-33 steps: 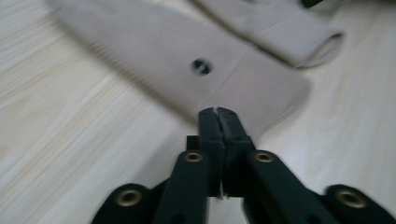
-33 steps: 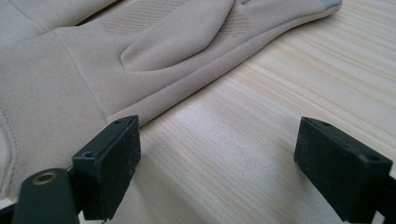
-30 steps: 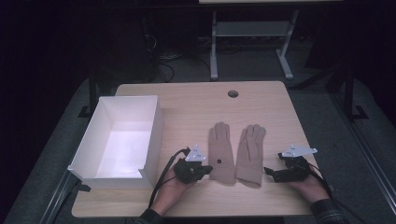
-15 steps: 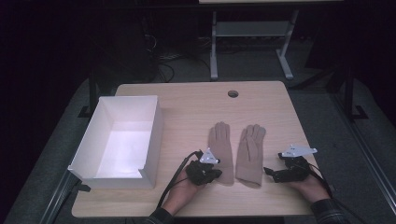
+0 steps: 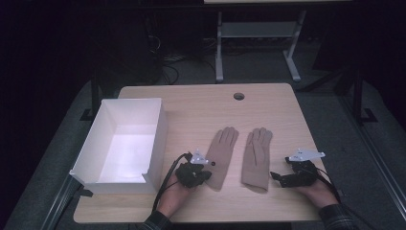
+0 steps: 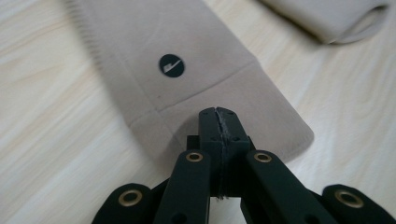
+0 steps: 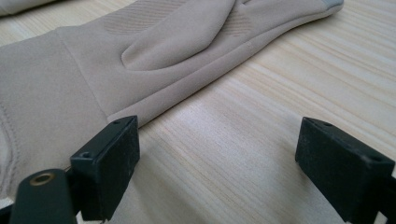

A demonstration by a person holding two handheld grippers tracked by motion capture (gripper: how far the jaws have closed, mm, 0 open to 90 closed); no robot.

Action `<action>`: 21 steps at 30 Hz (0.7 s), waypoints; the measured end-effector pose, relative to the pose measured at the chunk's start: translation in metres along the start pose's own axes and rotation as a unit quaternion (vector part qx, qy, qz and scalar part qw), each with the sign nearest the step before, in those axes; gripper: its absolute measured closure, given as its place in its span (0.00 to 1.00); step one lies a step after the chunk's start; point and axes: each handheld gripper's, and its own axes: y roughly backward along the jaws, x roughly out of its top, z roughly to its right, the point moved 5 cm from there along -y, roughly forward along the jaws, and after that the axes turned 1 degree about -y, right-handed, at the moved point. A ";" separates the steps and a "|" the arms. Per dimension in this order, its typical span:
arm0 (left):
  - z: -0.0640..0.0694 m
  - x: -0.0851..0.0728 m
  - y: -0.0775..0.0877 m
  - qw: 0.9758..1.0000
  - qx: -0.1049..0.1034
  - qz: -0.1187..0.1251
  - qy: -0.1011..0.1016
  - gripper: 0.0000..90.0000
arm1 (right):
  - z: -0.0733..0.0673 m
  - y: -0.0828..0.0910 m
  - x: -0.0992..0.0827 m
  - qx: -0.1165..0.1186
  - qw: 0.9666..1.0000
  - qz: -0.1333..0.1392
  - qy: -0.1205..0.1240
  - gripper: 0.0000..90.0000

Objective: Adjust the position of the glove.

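Two gloves (image 5: 239, 158), left hand-held gripper (image 6: 218, 116) over cuff

— How is the table (image 5: 201, 105) laid out?
— A box (image 5: 119, 143) is set at its left; two gloves (image 5: 222, 155) (image 5: 256, 155) are laid side by side to its right, cuffs near.
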 end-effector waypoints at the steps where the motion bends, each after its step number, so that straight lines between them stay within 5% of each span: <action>1: -0.002 -0.001 0.001 1.000 0.007 -0.004 0.000 1.00 | 0.000 0.000 0.000 0.000 1.000 0.000 0.000 0.15; 5: -0.007 -0.004 0.006 0.999 0.025 -0.015 0.013 0.99 | 0.000 0.000 0.000 0.000 1.000 0.000 0.000 0.15; 11: -0.005 0.005 0.006 1.000 0.009 -0.003 0.011 0.92 | 0.000 0.000 0.000 0.000 1.000 0.000 0.000 0.15; 21: -0.014 0.039 -0.002 0.999 0.004 0.033 0.021 0.58 | 0.000 0.000 0.000 0.001 1.000 0.000 0.001 0.15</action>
